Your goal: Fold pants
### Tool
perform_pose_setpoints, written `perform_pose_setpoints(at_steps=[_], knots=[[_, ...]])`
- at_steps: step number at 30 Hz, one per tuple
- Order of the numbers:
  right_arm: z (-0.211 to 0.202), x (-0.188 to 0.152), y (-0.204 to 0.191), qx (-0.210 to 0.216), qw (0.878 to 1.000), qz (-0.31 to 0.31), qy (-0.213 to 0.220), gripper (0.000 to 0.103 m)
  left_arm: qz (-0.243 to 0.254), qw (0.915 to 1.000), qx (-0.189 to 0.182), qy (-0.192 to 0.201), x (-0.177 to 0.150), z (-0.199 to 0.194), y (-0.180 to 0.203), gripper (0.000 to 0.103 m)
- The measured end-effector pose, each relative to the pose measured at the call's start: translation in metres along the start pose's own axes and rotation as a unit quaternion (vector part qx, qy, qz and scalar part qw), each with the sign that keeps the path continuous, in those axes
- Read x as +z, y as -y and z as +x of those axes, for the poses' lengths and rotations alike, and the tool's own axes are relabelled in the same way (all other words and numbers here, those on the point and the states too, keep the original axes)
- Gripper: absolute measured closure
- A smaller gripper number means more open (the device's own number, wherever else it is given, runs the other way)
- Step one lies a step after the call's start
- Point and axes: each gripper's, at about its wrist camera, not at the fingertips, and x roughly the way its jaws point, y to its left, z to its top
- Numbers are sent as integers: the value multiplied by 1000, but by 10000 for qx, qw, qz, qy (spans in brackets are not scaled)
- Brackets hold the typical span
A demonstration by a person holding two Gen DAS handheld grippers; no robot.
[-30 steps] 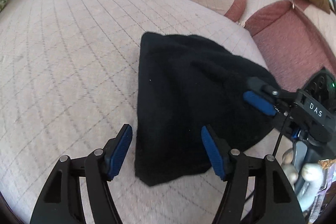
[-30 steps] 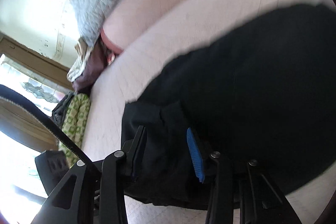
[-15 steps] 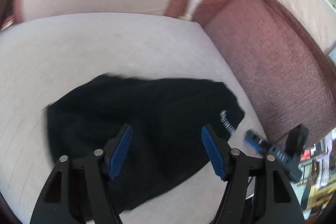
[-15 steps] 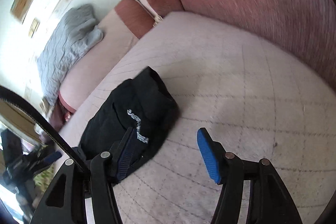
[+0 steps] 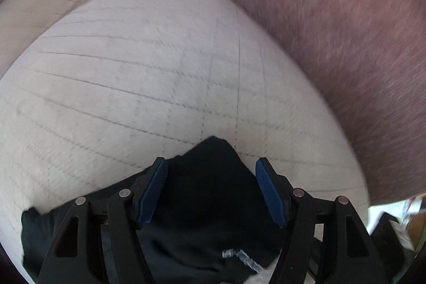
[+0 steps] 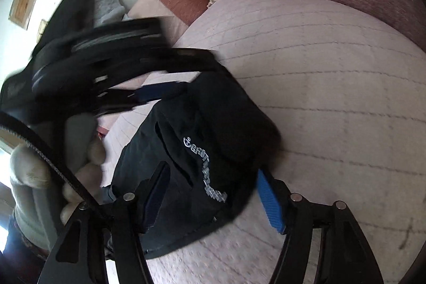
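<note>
The black pants (image 5: 213,204) lie folded in a compact bundle on the pale quilted cushion (image 5: 159,76). White lettering shows on the top layer (image 6: 205,169). My left gripper (image 5: 210,190) is open and hovers over the bundle's far end, its blue pads apart and holding nothing. My right gripper (image 6: 213,198) is open and straddles the near end of the pants (image 6: 202,140) without gripping them. The left gripper also shows in the right wrist view (image 6: 159,92), blurred, above the bundle's far side.
A dark red sofa backrest (image 5: 332,31) rises behind and to the right of the cushion. A grey blanket (image 6: 109,1) lies on a further cushion. A gloved hand (image 6: 29,177) holds the left tool. Bare cushion surface (image 6: 332,97) stretches right of the pants.
Both grippers have swung round and come back over the folded bundle. The left gripper moved toward the bundle's far end. The right gripper moved closer, over the lettered end. Both stayed open.
</note>
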Motion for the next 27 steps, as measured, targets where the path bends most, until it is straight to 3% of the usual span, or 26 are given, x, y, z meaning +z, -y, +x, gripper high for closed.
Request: perform_pose_setpoints(at_steps=[2,3,4,5,8,16,22,27], knots=[[5,2,-4,49,10000,21,-14,41,159,9996,184,-163,0,10,6,38],[8,2,-3,87,9999,48,-91,63,242,9993,256,-116,-2,9,8,43],[12,1,-3,60,9998,93,-172,78,303,9990,320,-85,-4,7,9,59],[12,1,-2,24,9998,112,-151,79,349,9987,378,-27,-8,2,8,66],[3,2,-10,246,9997,81,-33,83,136,9997,84,207,-19,-21,-3,77],[-13,-14,-76,535,9961,-654,239,84,-698,9911,-499,1017,-66,-99,-58,78],[0,-40,-143,839,9875,-1331,104,84,-1553,9702,-936,1606,-137,-152,-133,78],[33,-78,-201,772,9696,-2311,-228,84,-2607,9326,-1381,2081,-221,-166,-210,76]])
